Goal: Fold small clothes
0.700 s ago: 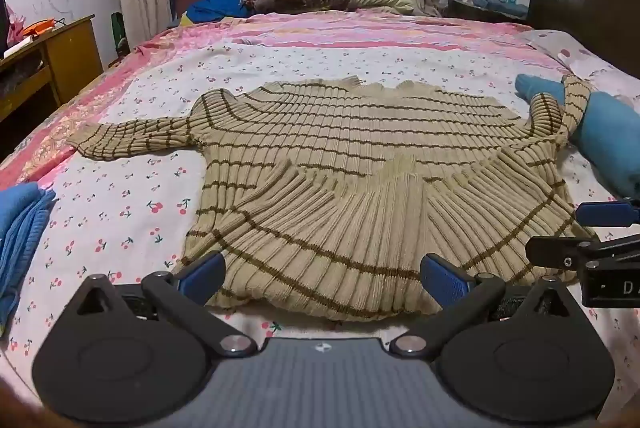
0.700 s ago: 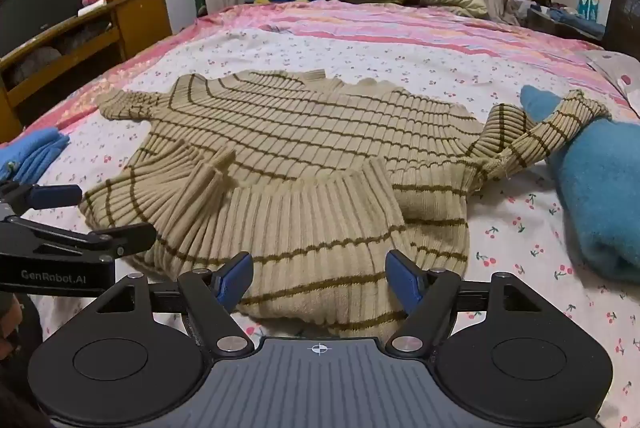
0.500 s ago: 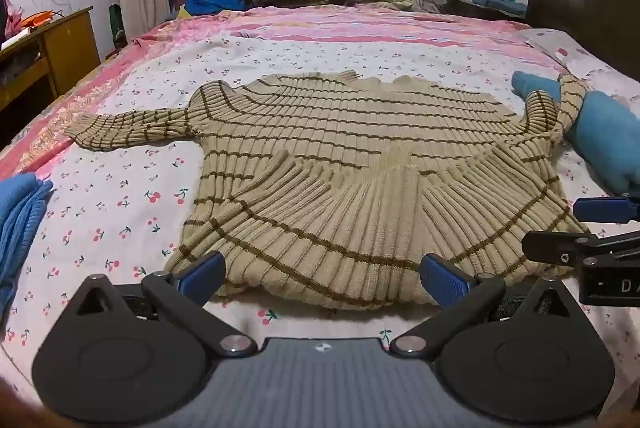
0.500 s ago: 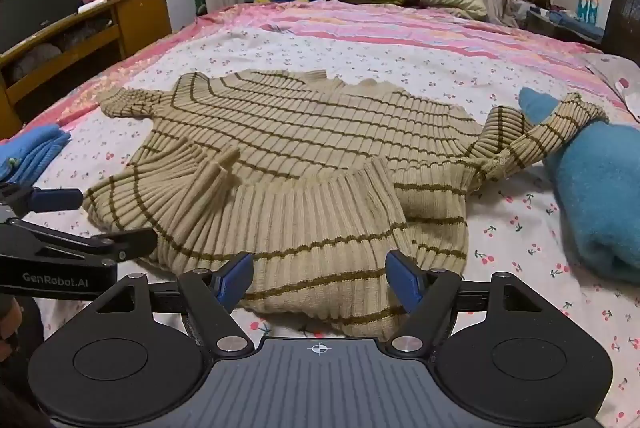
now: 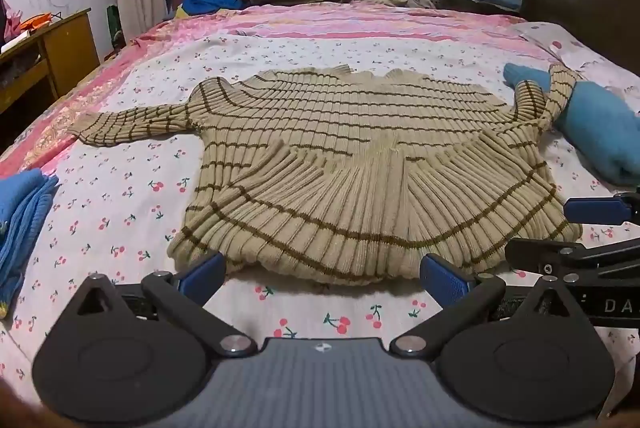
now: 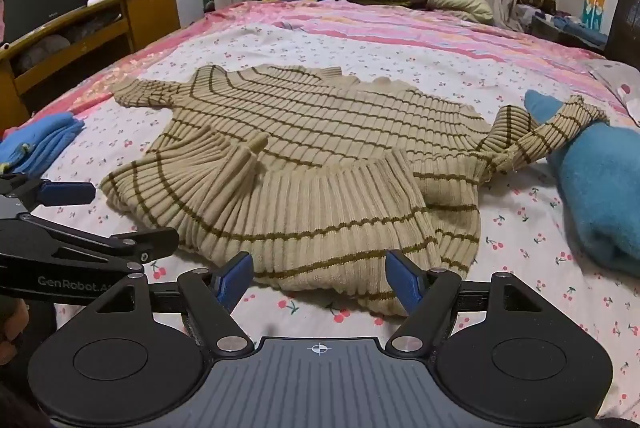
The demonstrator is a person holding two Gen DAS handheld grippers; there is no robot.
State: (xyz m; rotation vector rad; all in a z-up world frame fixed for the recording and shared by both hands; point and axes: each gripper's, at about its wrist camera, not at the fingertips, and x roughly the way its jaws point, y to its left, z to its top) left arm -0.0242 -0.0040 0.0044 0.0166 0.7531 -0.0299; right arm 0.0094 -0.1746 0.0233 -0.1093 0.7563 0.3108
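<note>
Blue pads sit on the tips of both our grippers, and both sets of jaws are spread wide with nothing in them. Our left gripper [image 5: 320, 276] hangs just over the near edge of the striped sweater [image 5: 360, 164], and we cannot tell if its pads brush the knit. Our right gripper [image 6: 320, 282] is the same, with the sweater's near corner lying between its pads. The sweater lies flat in the middle of the bed [image 5: 120, 196], with its bottom part folded up over its chest. From the left view we see one sleeve [image 5: 132, 122] lying straight out to the side, and our right gripper's finger poking in from the right edge. From the right view we see the other sleeve [image 6: 540, 136] bunched up and resting on a blue towel roll [image 6: 596, 188]. That view also shows a wooden desk [image 6: 92, 28] and folded blue clothes [image 6: 40, 144] by the bed's left edge
</note>
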